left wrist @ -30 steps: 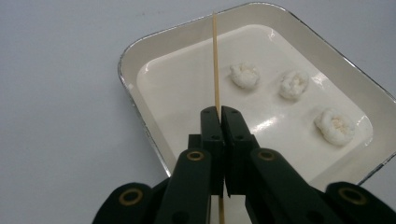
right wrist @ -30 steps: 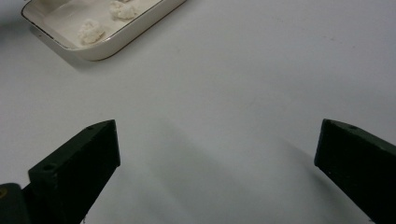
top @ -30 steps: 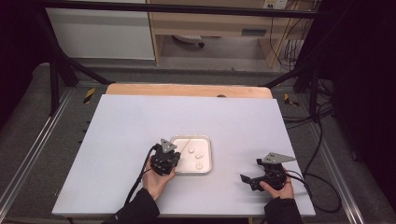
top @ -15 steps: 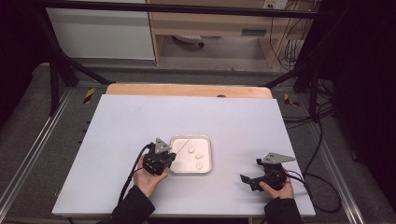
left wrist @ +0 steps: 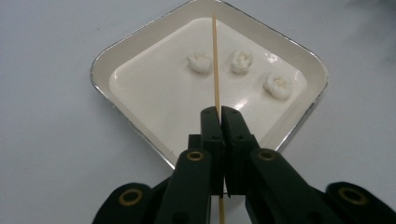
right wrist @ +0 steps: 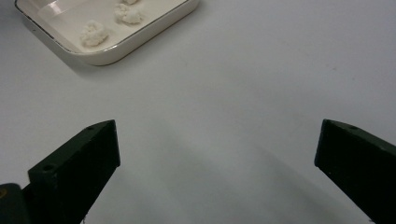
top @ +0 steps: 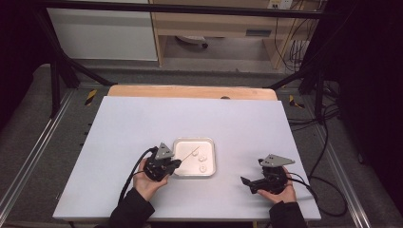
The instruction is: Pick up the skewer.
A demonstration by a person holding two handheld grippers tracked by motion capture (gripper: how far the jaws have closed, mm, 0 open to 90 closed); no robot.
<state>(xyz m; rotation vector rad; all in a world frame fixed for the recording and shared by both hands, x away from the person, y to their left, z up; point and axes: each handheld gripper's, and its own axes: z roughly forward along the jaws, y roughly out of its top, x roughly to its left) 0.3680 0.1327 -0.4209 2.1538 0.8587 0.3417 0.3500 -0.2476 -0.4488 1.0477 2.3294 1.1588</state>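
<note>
While the right gripper (top: 248,182) rests idle at the near right of the table (top: 142,123), jaws spread wide and empty, the left gripper (left wrist: 219,116) pinches a thin wooden skewer (left wrist: 215,60) between closed jaws. Skewer projects forward over the shallow white tray (left wrist: 116,56), tip above the far rim. Three small white lumps (left wrist: 240,60) lie on the tray floor, each apart from the others. Judgement: skewer light, stiff but snappable; grip low on the shaft is sound. Lumps look soft and crumbly; likely to slide on the glossy tray unless pierced straight down.
</note>
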